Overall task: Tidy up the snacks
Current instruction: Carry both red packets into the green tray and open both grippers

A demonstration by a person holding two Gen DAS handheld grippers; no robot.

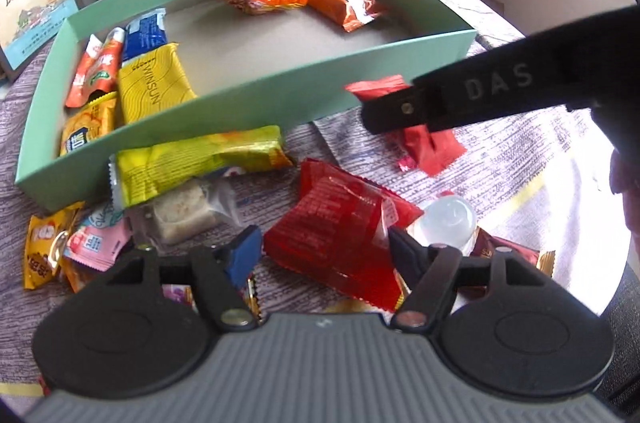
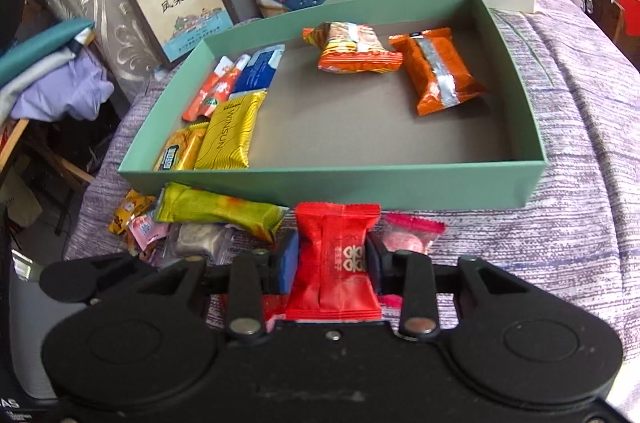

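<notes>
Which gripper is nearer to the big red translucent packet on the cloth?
Left. The left gripper has the red translucent packet between its open fingers. The right gripper is farther back near the green box, shut on a small red packet.

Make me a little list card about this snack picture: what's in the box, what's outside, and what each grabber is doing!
box: green box, open top
in box: two orange packets far end, yellow packet and others at left end
outside: long yellow packet, pink candy
right gripper: shut on red packet
left gripper: open around big red packet; pads not pressing
</notes>
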